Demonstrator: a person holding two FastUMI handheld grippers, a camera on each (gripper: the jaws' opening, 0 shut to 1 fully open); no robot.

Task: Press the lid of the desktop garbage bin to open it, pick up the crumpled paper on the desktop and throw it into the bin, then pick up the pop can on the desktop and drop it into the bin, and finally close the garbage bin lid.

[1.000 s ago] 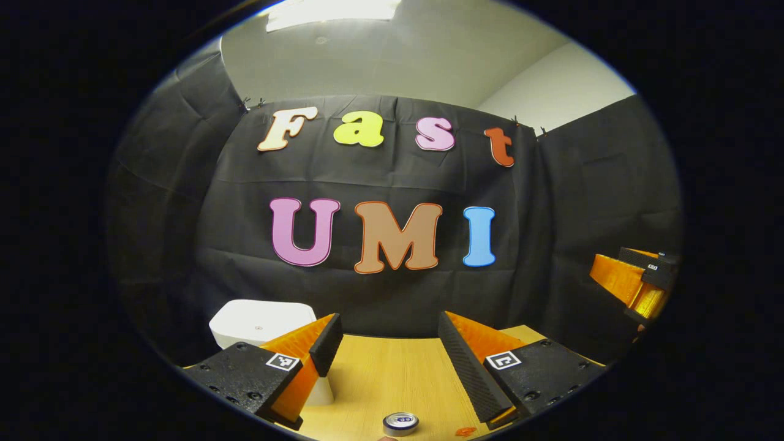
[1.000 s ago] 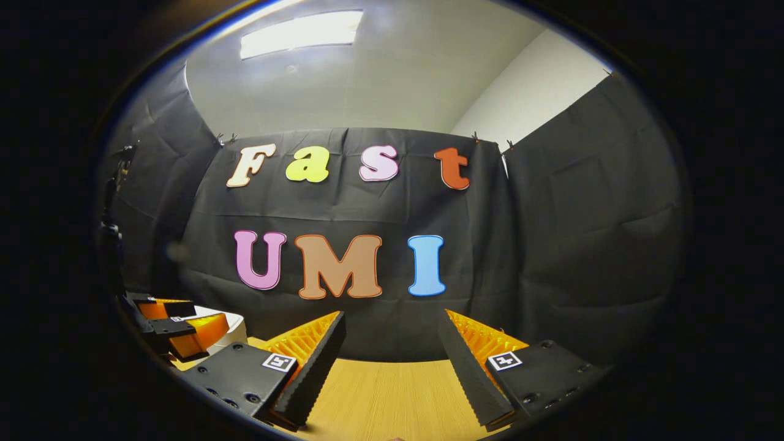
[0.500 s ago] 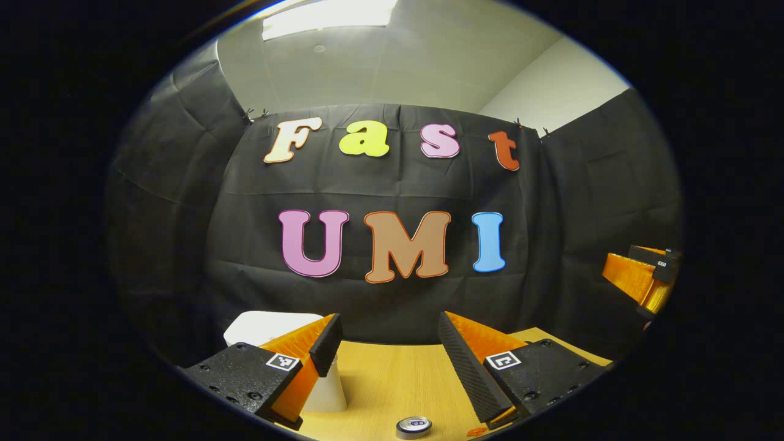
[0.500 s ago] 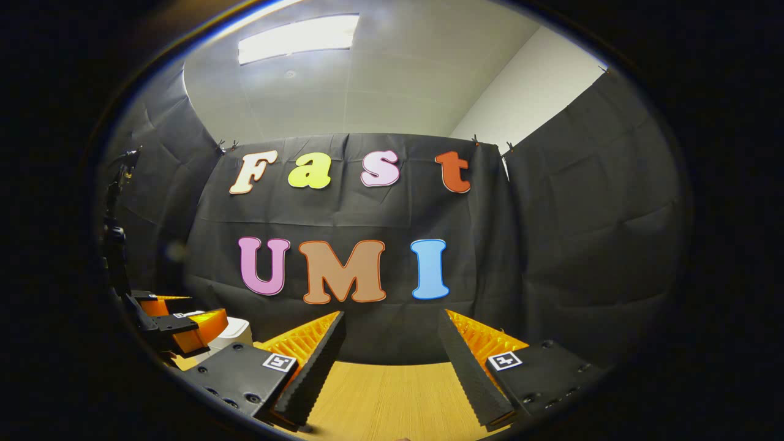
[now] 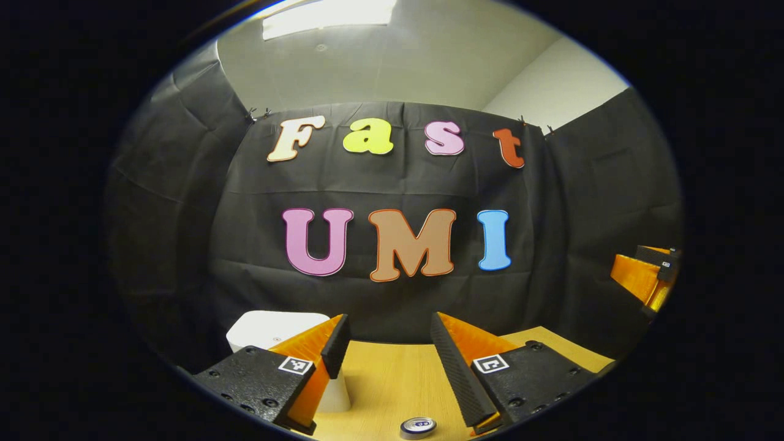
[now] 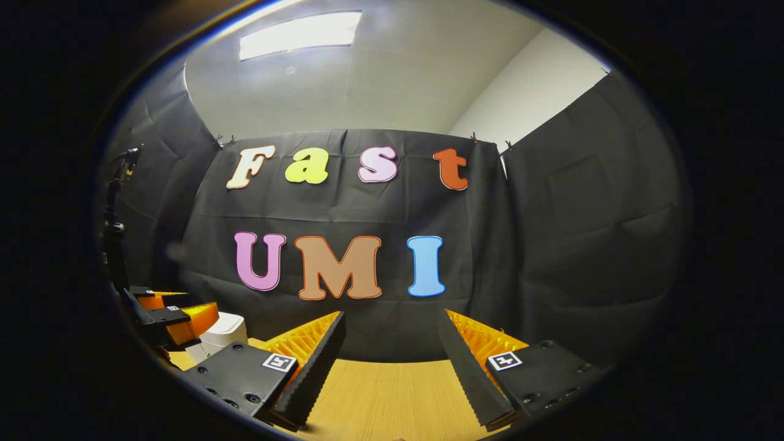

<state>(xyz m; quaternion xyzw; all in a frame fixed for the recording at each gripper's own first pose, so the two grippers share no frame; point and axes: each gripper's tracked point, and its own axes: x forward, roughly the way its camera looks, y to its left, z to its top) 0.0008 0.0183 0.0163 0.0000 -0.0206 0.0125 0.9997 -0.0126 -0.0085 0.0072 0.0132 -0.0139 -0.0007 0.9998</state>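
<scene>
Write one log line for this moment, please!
left gripper: open, holding nothing | right gripper: open, holding nothing | bin: lid closed | pop can: upright on table | stage: lid not yet pressed

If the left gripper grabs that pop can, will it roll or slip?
The can stands upright on the table, so it probably won't roll unless tipped. Its metal top looks shiny, so the sides may be slick. It's small, so likely light.
</scene>
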